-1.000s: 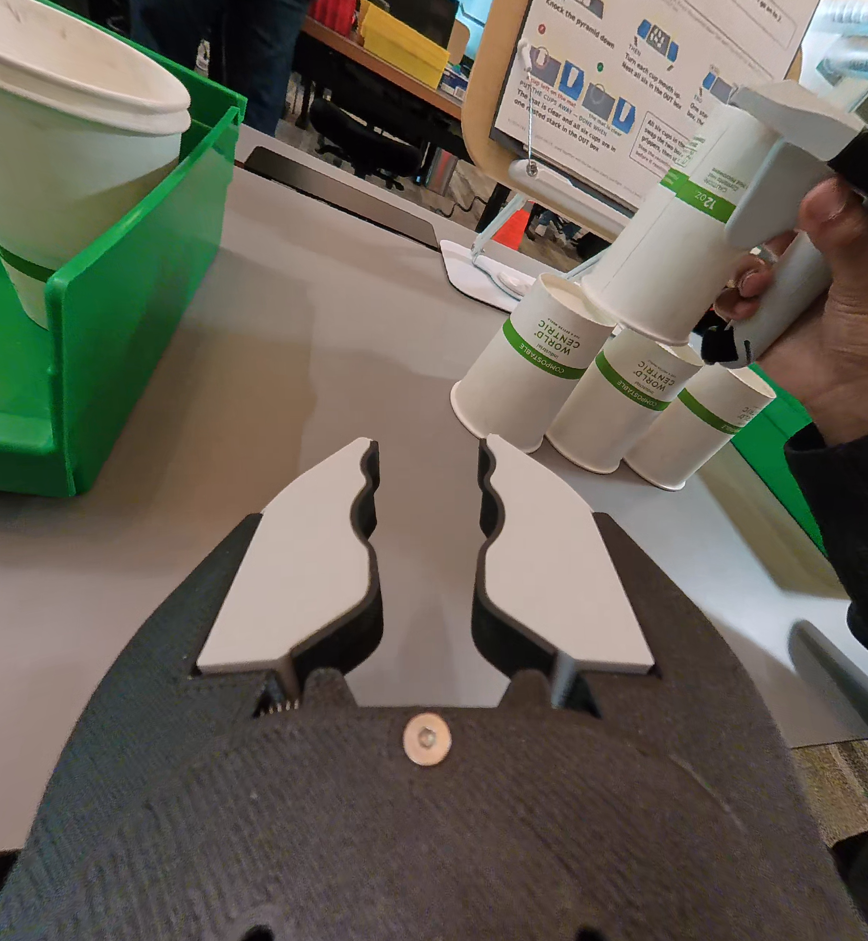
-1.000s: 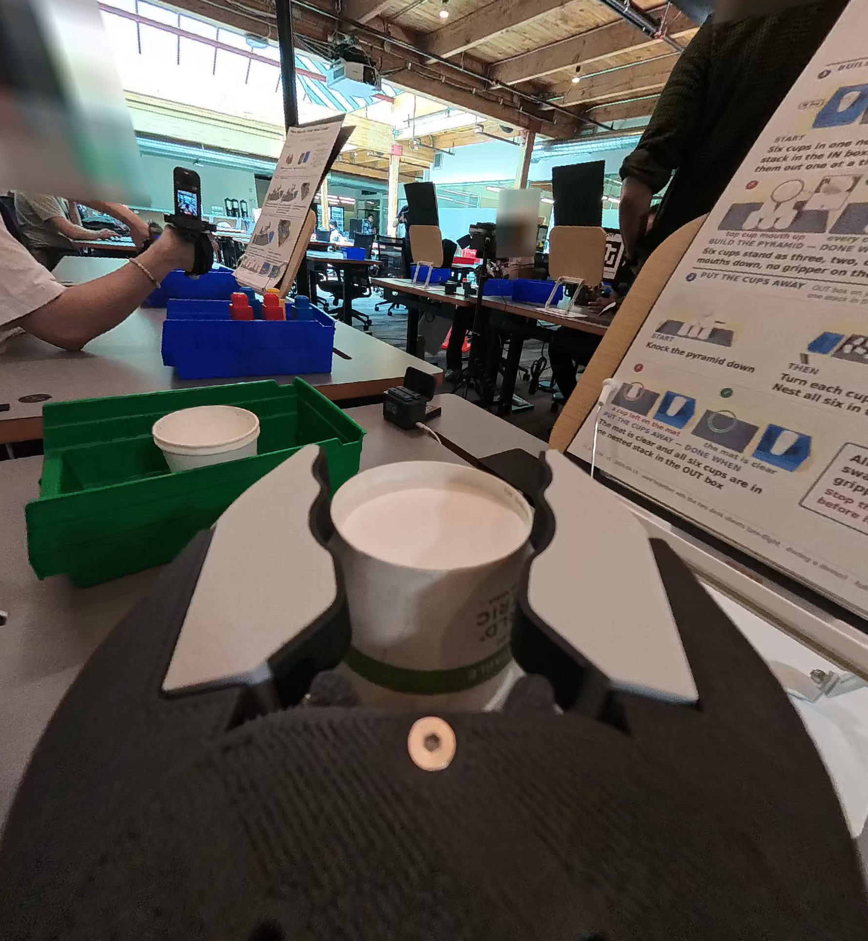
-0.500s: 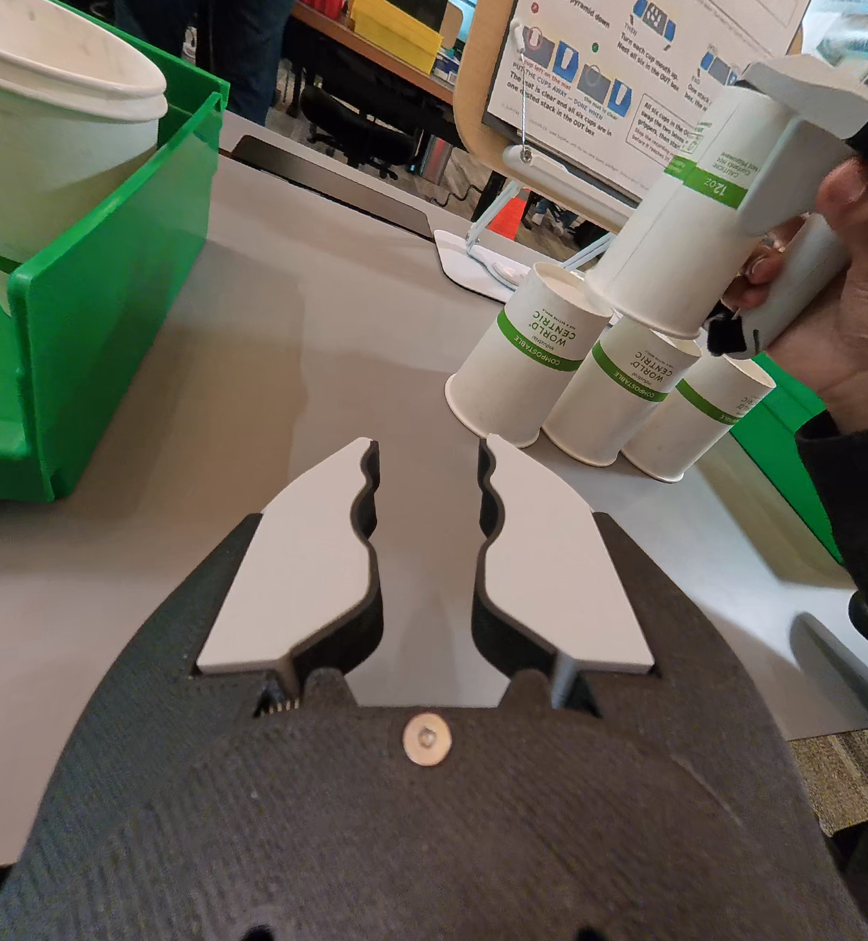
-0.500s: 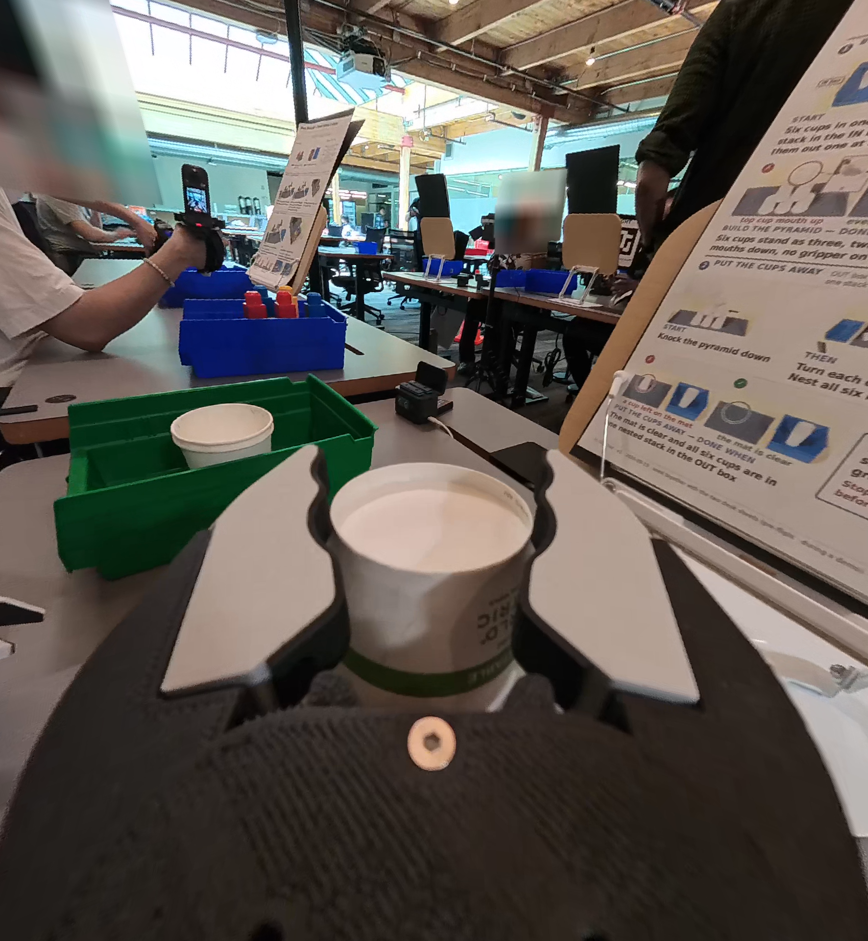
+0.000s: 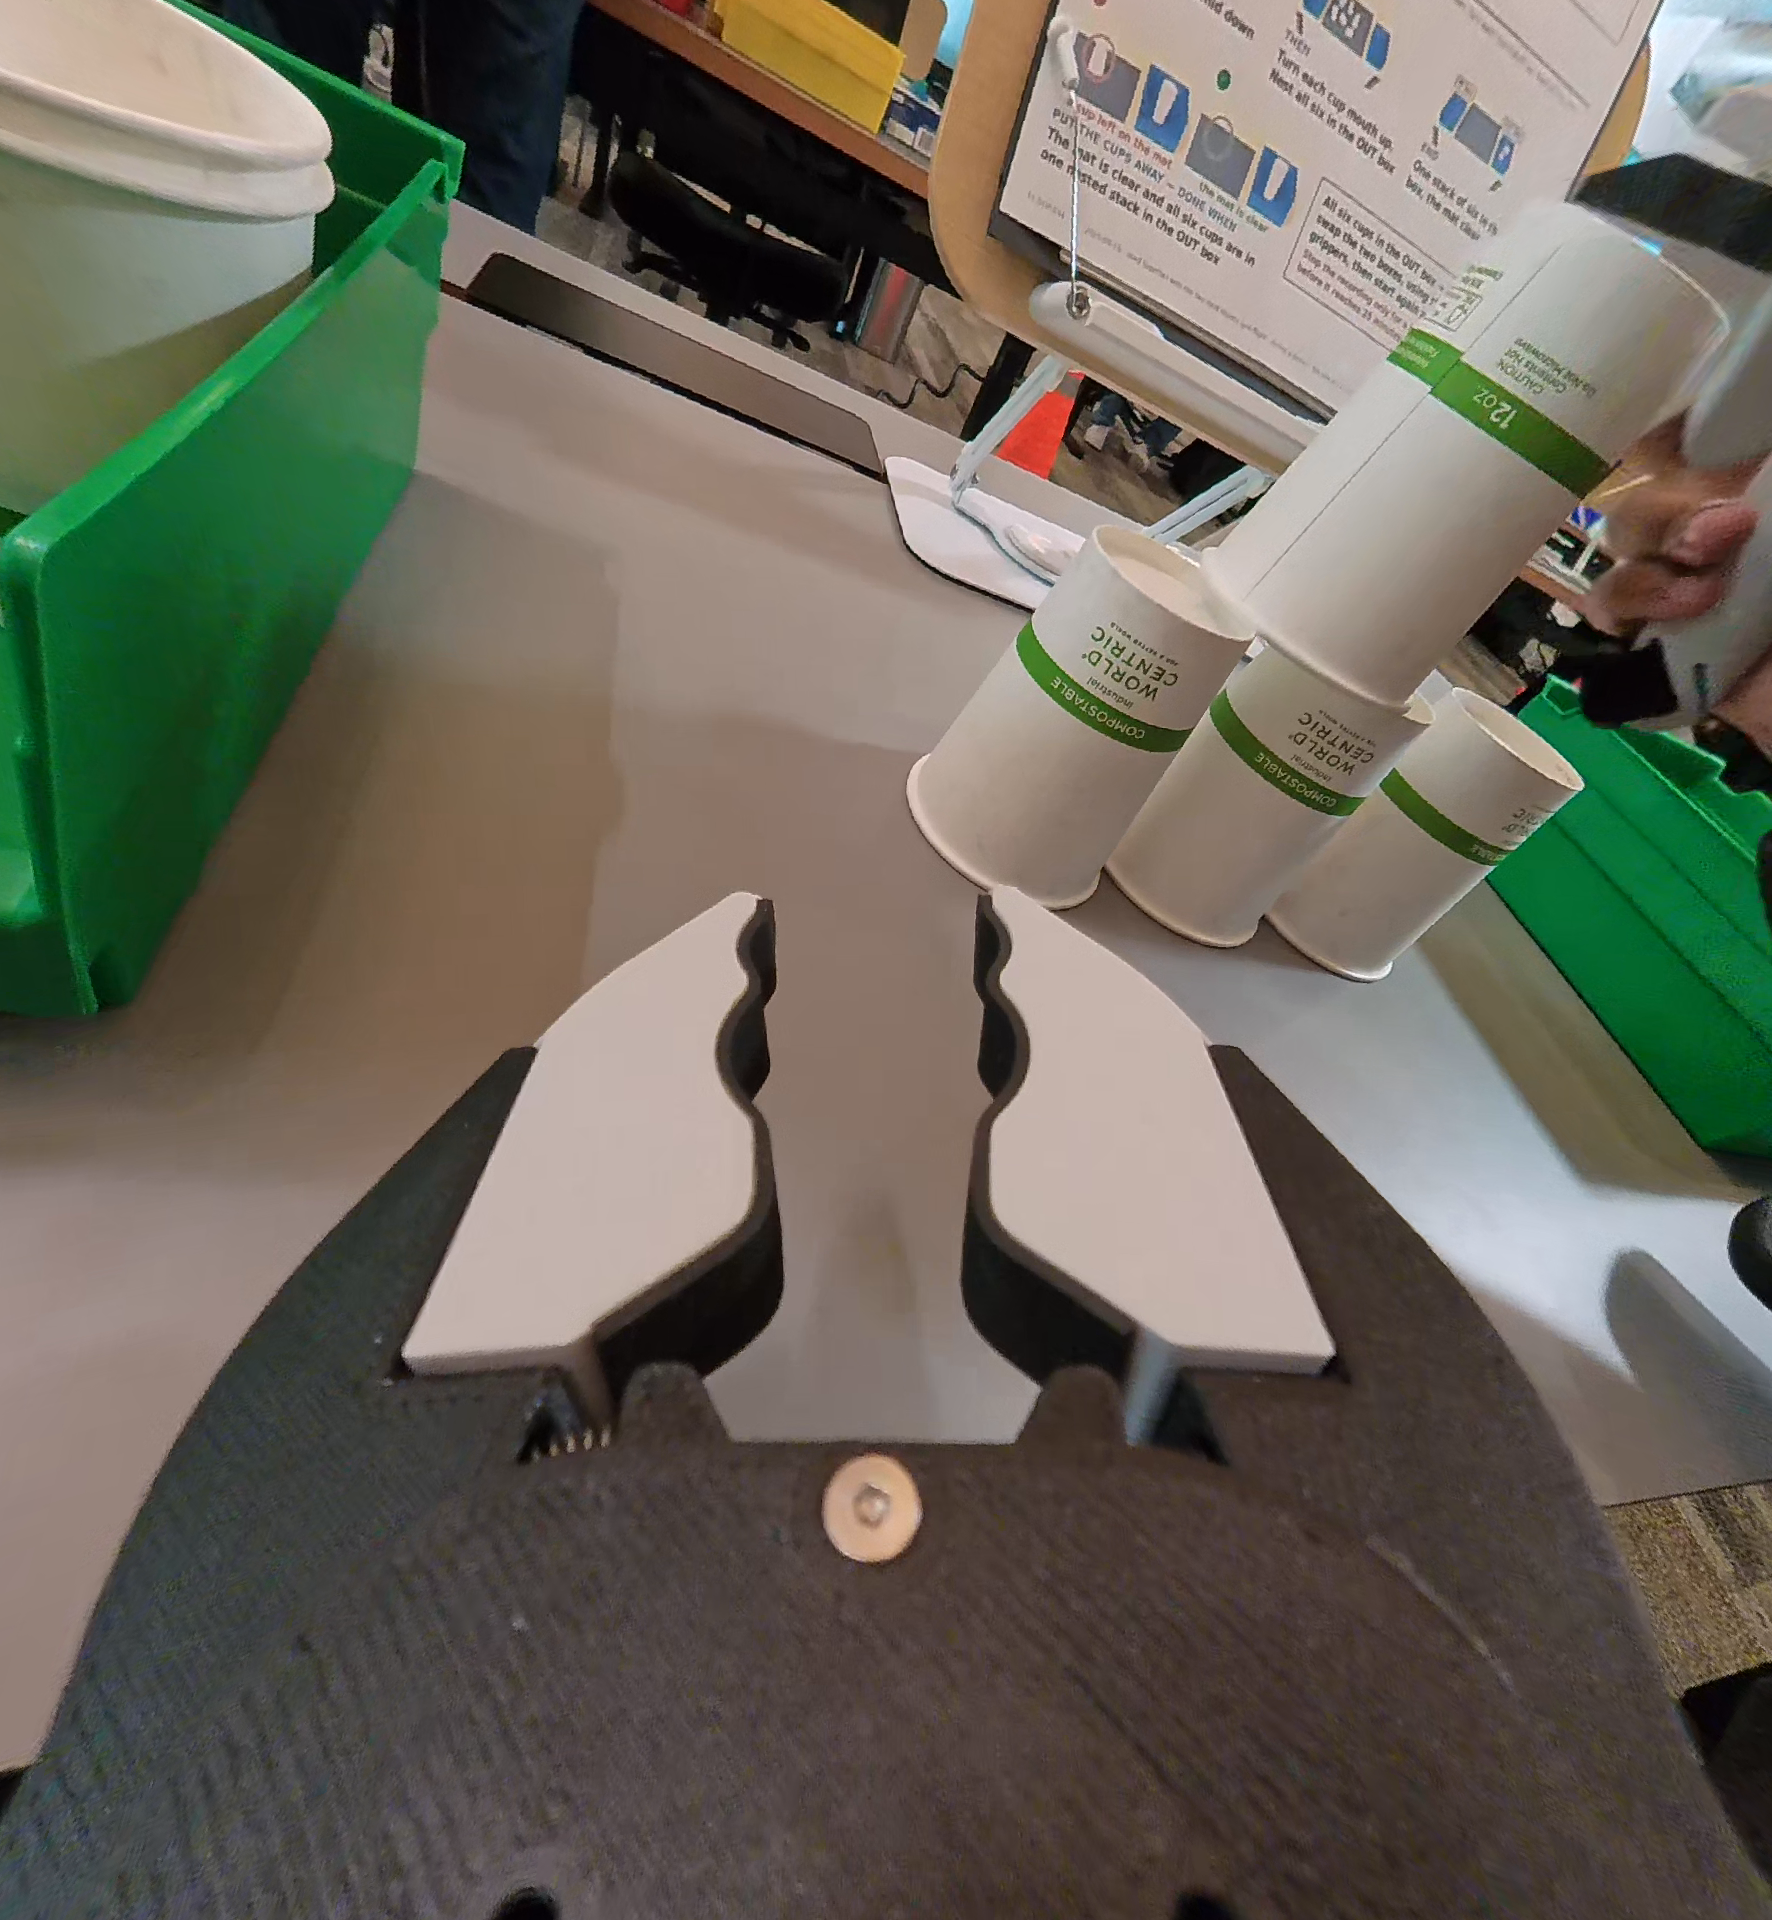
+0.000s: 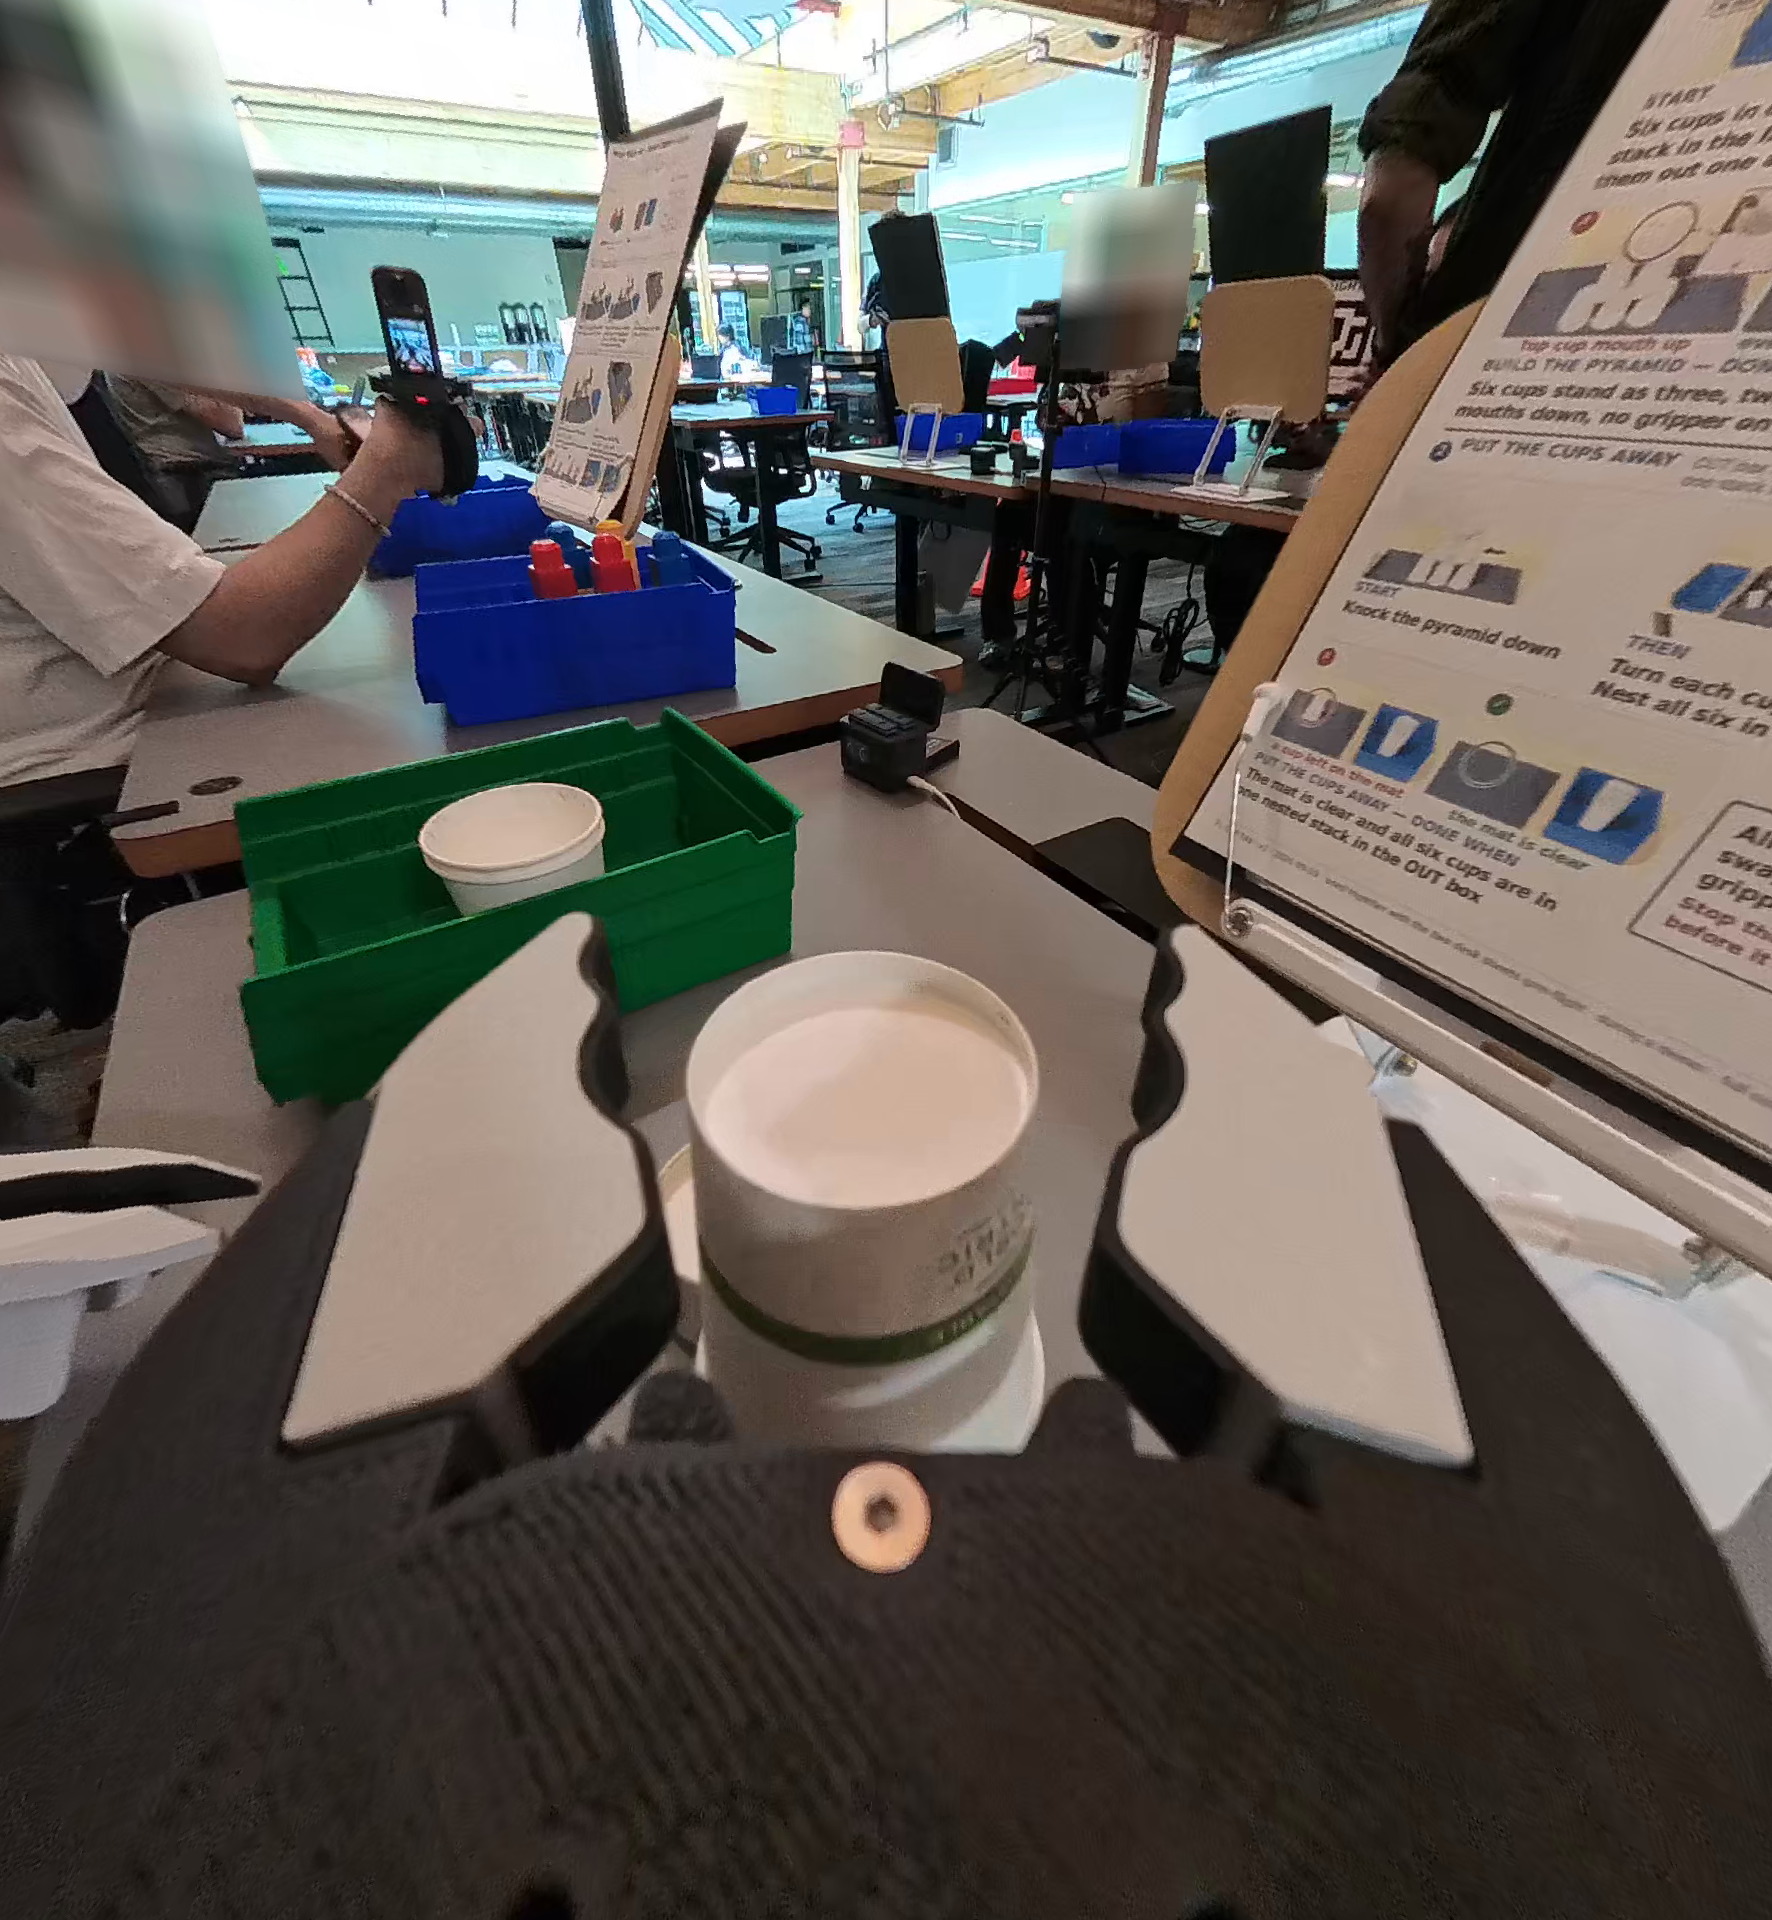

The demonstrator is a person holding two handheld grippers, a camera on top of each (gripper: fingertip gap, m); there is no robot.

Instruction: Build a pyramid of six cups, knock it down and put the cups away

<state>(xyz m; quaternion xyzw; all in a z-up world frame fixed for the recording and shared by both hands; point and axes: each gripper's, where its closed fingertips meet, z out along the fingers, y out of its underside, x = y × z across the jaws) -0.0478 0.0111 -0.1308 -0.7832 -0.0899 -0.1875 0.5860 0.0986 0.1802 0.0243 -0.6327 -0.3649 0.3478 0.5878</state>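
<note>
Right claw spread around, clear of, inverted paper cup; left claw apart, empty. Light, crushable; grip mid-wall gently.

Lettering on the cups: white print on green bands and dark print beside them, all upside down. The top cup has small print on its band too. Behind them, the board is packed with printed lines and pictures.

Lighting: bright, overhead — soft shadows | Optics: wide-angle edge distortion | Focus: slight motion blur, background glare at windows
</note>
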